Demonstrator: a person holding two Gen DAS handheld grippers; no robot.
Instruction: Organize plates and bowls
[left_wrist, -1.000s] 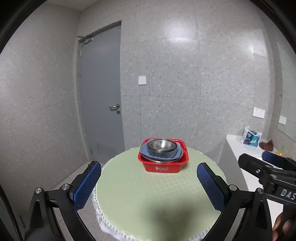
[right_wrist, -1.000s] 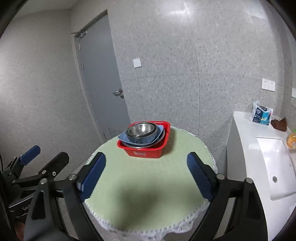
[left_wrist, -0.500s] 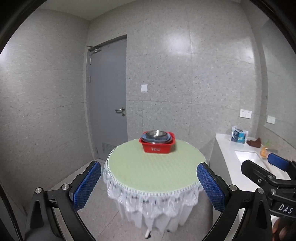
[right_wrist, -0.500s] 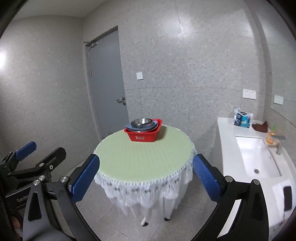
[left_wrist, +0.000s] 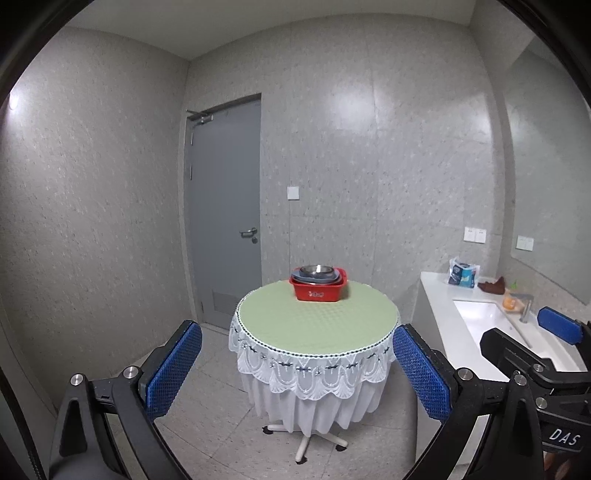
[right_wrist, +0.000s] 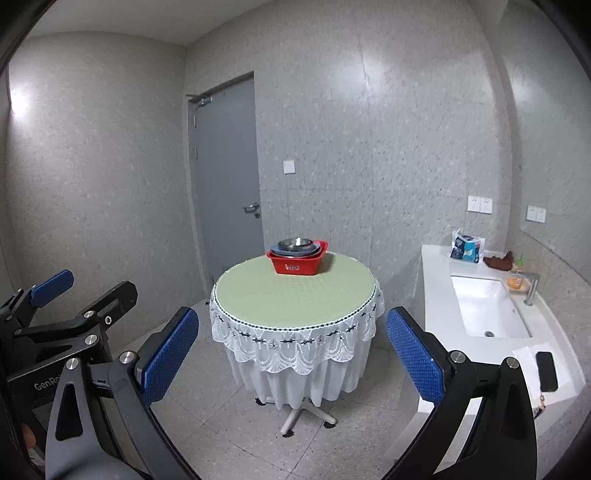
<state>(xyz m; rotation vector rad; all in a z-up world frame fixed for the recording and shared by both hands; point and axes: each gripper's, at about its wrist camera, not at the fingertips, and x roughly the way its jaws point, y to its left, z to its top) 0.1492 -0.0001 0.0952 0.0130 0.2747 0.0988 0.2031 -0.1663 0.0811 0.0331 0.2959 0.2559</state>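
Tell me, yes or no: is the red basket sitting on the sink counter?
No. The red basket stands on the round table, apart from the sink counter to its right.

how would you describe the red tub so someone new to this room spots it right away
Find the round table with the green top and white lace skirt, mid-room before the grey door. The red tub sits at its far edge, the only thing on it, holding stacked bowls.
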